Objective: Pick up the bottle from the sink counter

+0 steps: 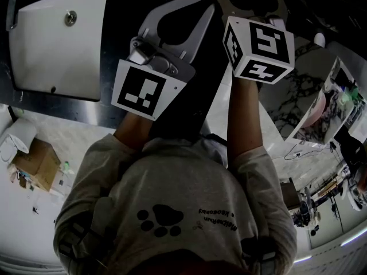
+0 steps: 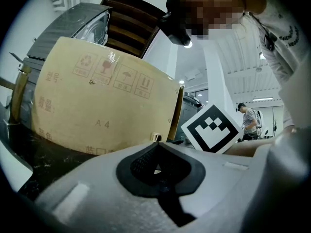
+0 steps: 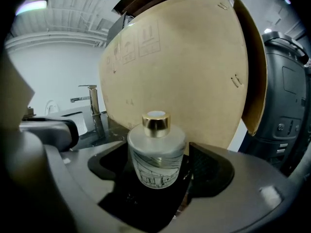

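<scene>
While the bottle [image 3: 156, 159] stands upright on the dark counter [image 3: 114, 130], just in front of a cardboard box [image 3: 184, 67], we have our right gripper [image 3: 158, 171] set around it with the jaws spread wide. Neither pad seems to press the glass, so nothing is held yet. Our left gripper [image 2: 156, 152] has its jaws together on nothing and points at the same box from off to the side.

We judge the step in hand to be the closing. To do it well, we should keep the round frosted body centred between the pads and grip it below the shoulder, never on the gold cap [image 3: 155, 123], which looks too narrow to hold. The glass probably handles as smooth and fairly heavy, so we want a firm, even squeeze. With the box so close behind, we should not push forward. Once the pads bite, we lift straight up and keep the bottle upright.
</scene>
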Available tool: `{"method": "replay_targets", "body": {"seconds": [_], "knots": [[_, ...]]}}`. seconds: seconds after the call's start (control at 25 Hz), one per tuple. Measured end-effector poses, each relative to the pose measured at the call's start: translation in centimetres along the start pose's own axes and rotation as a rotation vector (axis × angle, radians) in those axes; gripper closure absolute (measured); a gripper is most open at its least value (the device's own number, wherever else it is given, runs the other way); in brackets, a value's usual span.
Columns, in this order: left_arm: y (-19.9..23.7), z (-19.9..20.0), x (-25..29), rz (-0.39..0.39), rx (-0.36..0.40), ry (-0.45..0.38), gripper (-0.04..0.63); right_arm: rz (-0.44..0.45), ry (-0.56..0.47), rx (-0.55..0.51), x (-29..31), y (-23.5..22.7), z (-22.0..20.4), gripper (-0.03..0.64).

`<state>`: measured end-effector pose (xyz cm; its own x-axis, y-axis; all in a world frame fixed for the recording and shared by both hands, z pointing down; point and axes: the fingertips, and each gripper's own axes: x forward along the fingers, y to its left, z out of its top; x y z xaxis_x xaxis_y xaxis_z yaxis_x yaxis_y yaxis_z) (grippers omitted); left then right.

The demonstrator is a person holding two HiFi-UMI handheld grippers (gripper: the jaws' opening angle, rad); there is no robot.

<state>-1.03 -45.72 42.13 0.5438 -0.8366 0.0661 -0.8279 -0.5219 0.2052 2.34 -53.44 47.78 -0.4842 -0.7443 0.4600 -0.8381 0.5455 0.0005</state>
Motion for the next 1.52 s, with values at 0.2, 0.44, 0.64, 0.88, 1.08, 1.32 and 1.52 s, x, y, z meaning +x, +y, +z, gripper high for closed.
{"method": "replay_targets", "body": {"seconds": [0.2,0.44,0.64,0.88,1.08,1.32,1.52], "knots": [[0.1,0.0,0.0,0.002,-0.008,0.002,0.594,0.008,0.037,0.007,0.9,-0.2,-0.1,0.239],[0.3,0.0,-0.1,0.006,-0.016,0.004,0.594,0.011,0.085,0.022,1.7,-0.2,-0.6,0.241],[0.6,0.2,-0.3,0.014,-0.012,0.005,0.594,0.011,0.081,-0.002,1.9,-0.1,-0.2,0.282],[0.3,0.7,-0.6,0.017,-0.004,-0.001,0.594,0.015,0.077,-0.005,1.7,0.1,-0.4,0.284],[-0.1,1.2,-1.0,0.015,0.014,0.004,0.594,0.018,0.069,-0.012,0.9,0.5,-0.5,0.284],[-1.1,2.5,-1.8,0.012,0.038,-0.006,0.594,0.014,0.048,-0.013,-1.7,0.8,0.4,0.284],[-2.4,3.5,-2.3,0.015,0.068,-0.008,0.594,0.01,0.032,-0.003,-4.8,0.7,1.4,0.284]]}}
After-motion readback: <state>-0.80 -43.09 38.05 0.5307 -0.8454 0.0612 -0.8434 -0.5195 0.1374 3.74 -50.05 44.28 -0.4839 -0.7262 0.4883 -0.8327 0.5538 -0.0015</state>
